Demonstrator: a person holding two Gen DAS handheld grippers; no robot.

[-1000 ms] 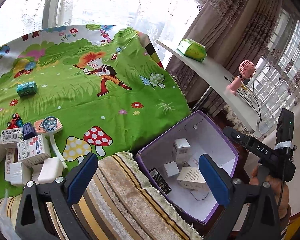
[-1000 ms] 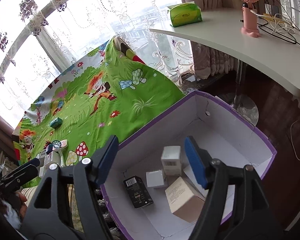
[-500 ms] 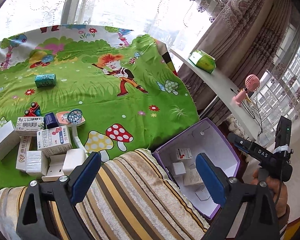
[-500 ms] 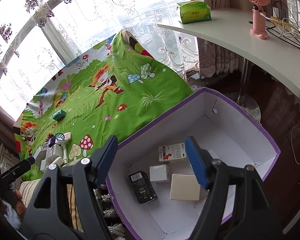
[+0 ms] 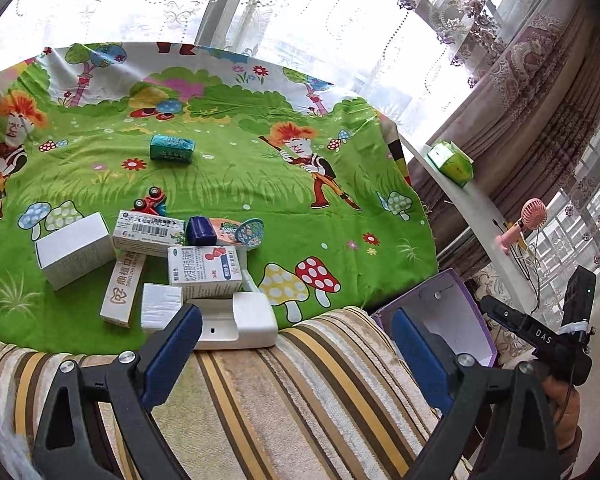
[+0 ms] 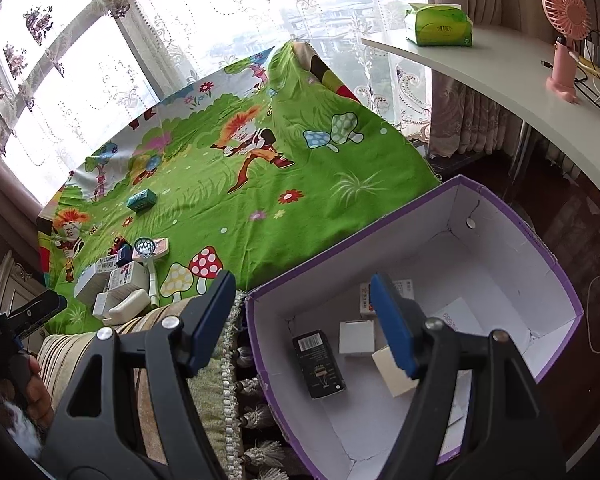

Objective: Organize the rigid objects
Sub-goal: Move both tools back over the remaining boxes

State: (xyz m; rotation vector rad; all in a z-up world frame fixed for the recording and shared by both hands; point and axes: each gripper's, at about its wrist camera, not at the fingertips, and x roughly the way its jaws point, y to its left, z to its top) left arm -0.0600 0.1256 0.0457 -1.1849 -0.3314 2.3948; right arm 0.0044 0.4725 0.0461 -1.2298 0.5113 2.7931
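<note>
Boxes (image 5: 204, 272) lie clustered on the green cloth (image 5: 260, 184) at 11 o'clock from the left gripper (image 5: 296, 344), whose jaws gape wide, holding nothing. Right gripper (image 6: 302, 320) hangs partly open and empty over the purple-rimmed carton (image 6: 500, 216); a teal box (image 5: 172, 147) sits farther at 12 o'clock.

The cartoon-printed green sheet (image 5: 228, 184) is smooth cloth with a faint sheen. The striped blanket (image 5: 284, 392) looks rough and towel-like. The purple storage box (image 6: 452, 216) is matt cardboard, as are the small white cartons (image 5: 76, 250). The desk (image 6: 500, 76) is glossy.
</note>
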